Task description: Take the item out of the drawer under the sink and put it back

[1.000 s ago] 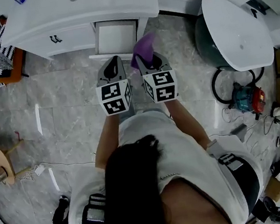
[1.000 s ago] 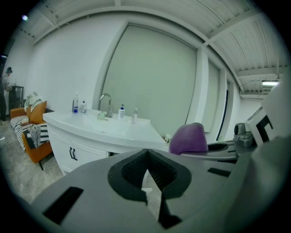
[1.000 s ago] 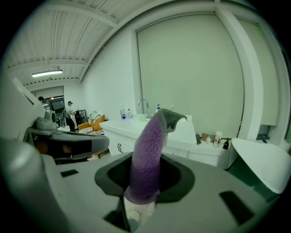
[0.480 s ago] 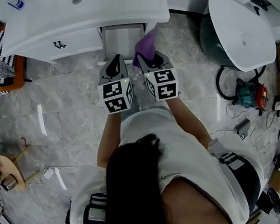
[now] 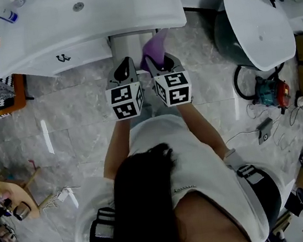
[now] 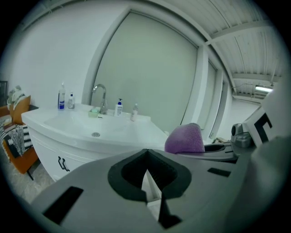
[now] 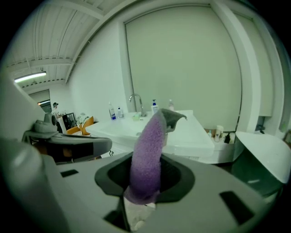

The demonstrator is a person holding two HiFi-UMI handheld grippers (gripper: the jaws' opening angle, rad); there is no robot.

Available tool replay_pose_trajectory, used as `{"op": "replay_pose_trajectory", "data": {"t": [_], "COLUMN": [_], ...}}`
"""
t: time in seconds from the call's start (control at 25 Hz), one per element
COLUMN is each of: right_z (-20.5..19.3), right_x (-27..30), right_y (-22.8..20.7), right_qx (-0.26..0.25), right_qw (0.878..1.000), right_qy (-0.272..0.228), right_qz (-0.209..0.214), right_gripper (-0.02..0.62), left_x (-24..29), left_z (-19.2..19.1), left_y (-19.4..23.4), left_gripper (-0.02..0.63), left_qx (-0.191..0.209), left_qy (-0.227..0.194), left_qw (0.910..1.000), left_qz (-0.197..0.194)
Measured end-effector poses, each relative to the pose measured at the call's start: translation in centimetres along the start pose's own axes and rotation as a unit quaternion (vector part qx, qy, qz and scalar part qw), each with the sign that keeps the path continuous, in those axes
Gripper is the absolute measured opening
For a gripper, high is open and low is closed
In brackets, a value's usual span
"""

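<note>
In front of the white sink [image 5: 124, 4], a person stands on a grey tiled floor [image 5: 72, 112] and holds both grippers out side by side toward 12 o'clock. The right gripper [image 5: 160, 61] has its fingers closed on a purple cloth [image 5: 155, 45]. In the right gripper view the cloth stands up from between the jaws as a narrow, upright fold, and its top bends over toward 1 o'clock. The cloth is in the air, clear of the floor. It hangs just in front of the drawer [image 5: 129, 39], which is pulled out below the sink's rim at 12 o'clock from the grippers; most of the drawer is hidden under that rim.

The left gripper [image 5: 126, 65] is just beside the right one, at its 9 o'clock. Its fingertips meet at a point and nothing is between them.

A second drawer front with a dark handle [image 5: 62, 58] is at 10 o'clock from the grippers and is closed. A tap [image 6: 101, 93] and a few small bottles stand along the back of the sink. A white tub [image 5: 251, 17] is at 2 o'clock, well apart from the grippers.
</note>
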State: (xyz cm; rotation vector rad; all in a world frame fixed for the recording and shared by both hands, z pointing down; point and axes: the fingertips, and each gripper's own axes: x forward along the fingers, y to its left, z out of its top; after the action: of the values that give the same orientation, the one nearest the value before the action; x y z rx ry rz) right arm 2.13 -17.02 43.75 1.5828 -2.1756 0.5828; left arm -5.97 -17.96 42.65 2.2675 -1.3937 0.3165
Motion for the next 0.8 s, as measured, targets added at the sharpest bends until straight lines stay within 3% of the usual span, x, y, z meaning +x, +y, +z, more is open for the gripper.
{"op": "replay_pose_trajectory", "data": {"t": [0.28, 0.8], "right_z": [-0.5, -2.5], "right_x": [2.0, 7.1], "right_y": [-0.5, -2.6], "right_qx": [0.003, 0.022], "right_qw": [1.000, 0.999], "right_qy": [0.013, 0.049], "right_qz": [-0.005, 0.003], "right_gripper": [0.133, 0.133], "left_x": [1.4, 5.8], "left_z": [0.1, -2.1], "left_y": [1.2, 3.8], "left_gripper": [0.003, 0.003], "left_qx": [-0.004, -0.072], "left_qy": [0.010, 0.035], "left_qw": [0.9999, 0.9957], "left_qz": [0.004, 0.045]}}
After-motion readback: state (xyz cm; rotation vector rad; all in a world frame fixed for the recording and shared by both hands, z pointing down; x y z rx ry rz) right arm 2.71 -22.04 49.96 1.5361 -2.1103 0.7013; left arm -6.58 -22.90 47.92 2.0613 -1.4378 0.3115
